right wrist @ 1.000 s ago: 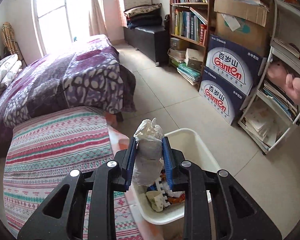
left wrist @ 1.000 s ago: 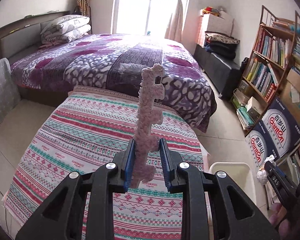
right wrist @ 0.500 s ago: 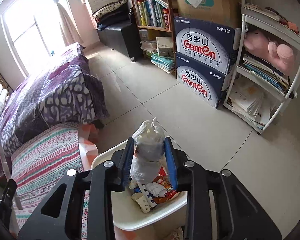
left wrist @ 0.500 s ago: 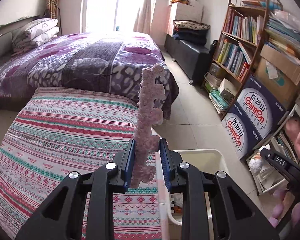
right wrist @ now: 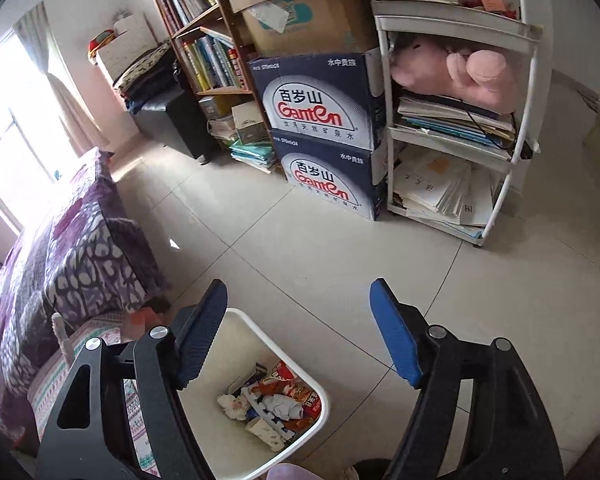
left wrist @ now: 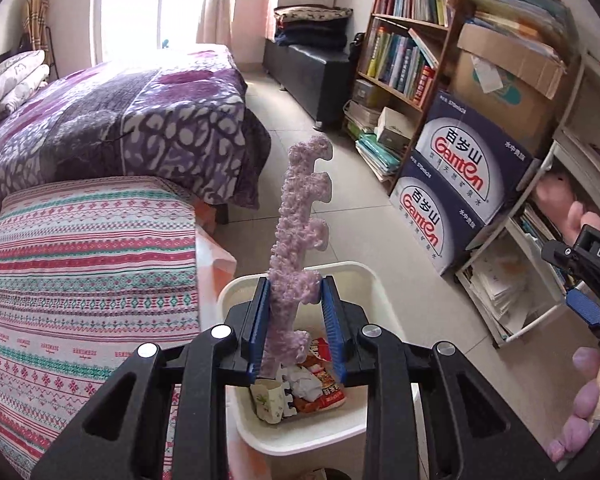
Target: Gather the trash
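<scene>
Pink, nubbly foam fills the middle of the left wrist view: a jagged foam strip [left wrist: 300,232] with puzzle-like tabs along one edge stands nearly upright between the blue pads [left wrist: 257,320] of the left gripper [left wrist: 294,328]. That gripper tilts downward over the white trash bin [left wrist: 236,292], and its jaws, though they are just beginning to ease apart, pinch the lower part of the strip, whose bottom end hangs above the rubbish. Inside the bin lie a red snack wrapper [left wrist: 324,384], crumpled white tissue [left wrist: 304,384] and a small paper cup [left wrist: 270,402]. The bin stands on the tiled floor, just beside a striped cloth [left wrist: 84,280] in pink, green and white.

In its own view the right gripper [right wrist: 296,332] also angles down, above and slightly beyond the bin [right wrist: 324,400]. Its jaws are spreading wide, with nothing between the blue pads [right wrist: 392,332]; only bare floor tiles and the bin's far corner show through the gap. The same wrappers and tissue [right wrist: 232,402] rest at the bottom of the bin. At the right edge of the left view, the right gripper [left wrist: 588,292] appears sideways, with part of a gloved hand [left wrist: 584,400] below it.
</scene>
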A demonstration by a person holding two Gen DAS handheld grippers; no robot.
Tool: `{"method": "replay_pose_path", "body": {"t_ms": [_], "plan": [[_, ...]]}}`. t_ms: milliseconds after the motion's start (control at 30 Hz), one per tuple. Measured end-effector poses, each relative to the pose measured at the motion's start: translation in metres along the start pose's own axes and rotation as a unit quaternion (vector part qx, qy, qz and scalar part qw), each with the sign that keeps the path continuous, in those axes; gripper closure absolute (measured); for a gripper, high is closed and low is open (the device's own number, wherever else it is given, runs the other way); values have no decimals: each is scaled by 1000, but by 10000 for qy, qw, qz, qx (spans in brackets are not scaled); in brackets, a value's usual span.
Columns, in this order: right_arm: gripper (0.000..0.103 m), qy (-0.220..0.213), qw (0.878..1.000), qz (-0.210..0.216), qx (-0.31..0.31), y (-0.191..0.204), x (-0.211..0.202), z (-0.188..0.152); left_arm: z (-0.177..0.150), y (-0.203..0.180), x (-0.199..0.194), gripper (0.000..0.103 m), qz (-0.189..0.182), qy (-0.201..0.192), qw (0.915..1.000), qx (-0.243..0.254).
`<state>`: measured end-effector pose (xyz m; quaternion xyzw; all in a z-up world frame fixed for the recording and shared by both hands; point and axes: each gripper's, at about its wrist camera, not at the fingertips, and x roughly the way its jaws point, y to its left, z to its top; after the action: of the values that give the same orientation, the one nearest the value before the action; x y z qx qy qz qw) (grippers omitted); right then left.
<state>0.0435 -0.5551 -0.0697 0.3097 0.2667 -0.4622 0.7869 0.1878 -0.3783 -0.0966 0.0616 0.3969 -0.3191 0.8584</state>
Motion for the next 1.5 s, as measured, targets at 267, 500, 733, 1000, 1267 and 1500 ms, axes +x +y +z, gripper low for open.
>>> {"method": "replay_pose_path", "body": {"t_ms": [267, 500, 733, 1000, 1267, 1500], "plan": [[23, -463, 9989, -27, 7, -6, -23, 4, 10, -17, -15, 31, -249, -71, 9994, 220], [9, -1206, 9911, 105, -555, 17, -72, -18, 1, 6, -70, 16, 324, -541, 9978, 215], [7, -1426, 9841, 322, -1006, 32, -109, -64, -28, 41, -134, 7, 1690, -1306, 9761, 406], [7, -1595, 9702, 813, -1635, 62, -146, -130, -60, 105, -192, 7, 2372, -1398, 9610, -249], [7, -1272, 9584, 1338, -2178, 91, -166, -176, -103, 161, -225, 7, 2474, -1191, 9578, -855], [7, -1081, 9458, 1509, -2663, 111, -173, -208, -121, 184, -238, 7, 2688, -1287, 9497, -960]]}}
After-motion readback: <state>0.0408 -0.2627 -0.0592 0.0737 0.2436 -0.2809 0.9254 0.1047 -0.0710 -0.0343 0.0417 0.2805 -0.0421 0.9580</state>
